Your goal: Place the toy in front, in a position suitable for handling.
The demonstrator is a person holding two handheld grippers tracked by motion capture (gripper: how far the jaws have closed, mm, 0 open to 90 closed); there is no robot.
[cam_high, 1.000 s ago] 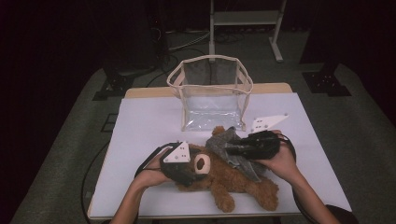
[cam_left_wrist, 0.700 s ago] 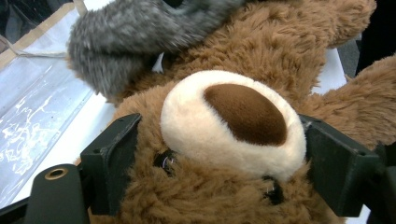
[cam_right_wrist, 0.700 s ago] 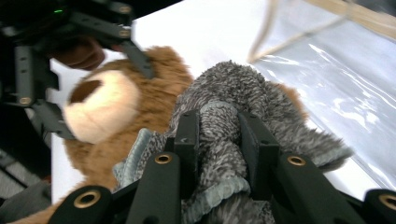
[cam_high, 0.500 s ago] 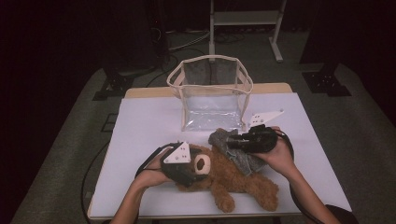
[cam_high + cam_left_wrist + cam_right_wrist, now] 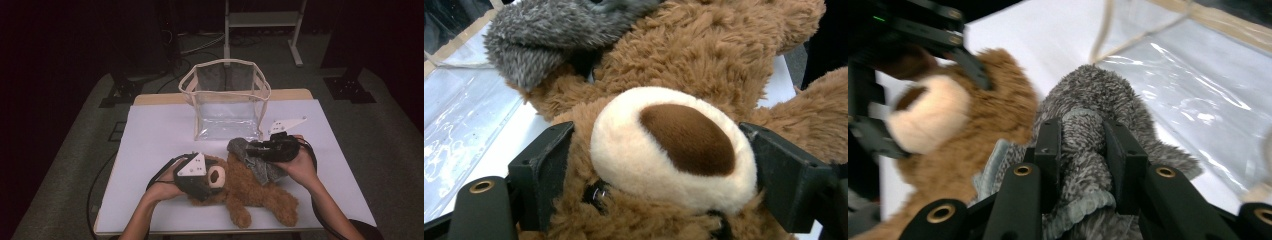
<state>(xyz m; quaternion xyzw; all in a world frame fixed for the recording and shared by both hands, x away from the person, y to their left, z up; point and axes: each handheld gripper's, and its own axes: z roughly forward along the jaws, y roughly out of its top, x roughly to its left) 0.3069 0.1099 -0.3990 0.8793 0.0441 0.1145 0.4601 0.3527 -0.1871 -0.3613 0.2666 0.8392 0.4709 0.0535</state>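
**Grey garment half on the bear, one gripper on each**

A brown teddy bear [image 5: 250,187] lies on its back on the white table [image 5: 150,150], head toward the person's left, legs toward the right. The left hand-held gripper [image 5: 200,182] clamps the bear's head: in the left gripper view its two black jaws stand wide apart on either side of the cream muzzle [image 5: 674,150], pressing into the fur. The right hand-held gripper [image 5: 260,148] is nearly closed, pinching a fold of the grey fleece garment [image 5: 1083,145] that lies bunched over the bear's chest and shoulder.

The step in hand looks like working this grey piece along the bear's body, either dressing or undressing it; which of the two I cannot tell. The head grip serves as the anchor while the right side does the pulling. The next move likely calls for a steady pull on the fleece without letting the fold slip from the narrow pinch, and a firm hold on the head so the whole toy does not slide across the table.

Just behind the bear stands an open clear plastic bag [image 5: 225,100] with a cream-trimmed rim, upright and near the garment. The table's far edge shows bare wood. The room around is dark, with grey carpet, cables and a metal stand [image 5: 260,30] beyond.
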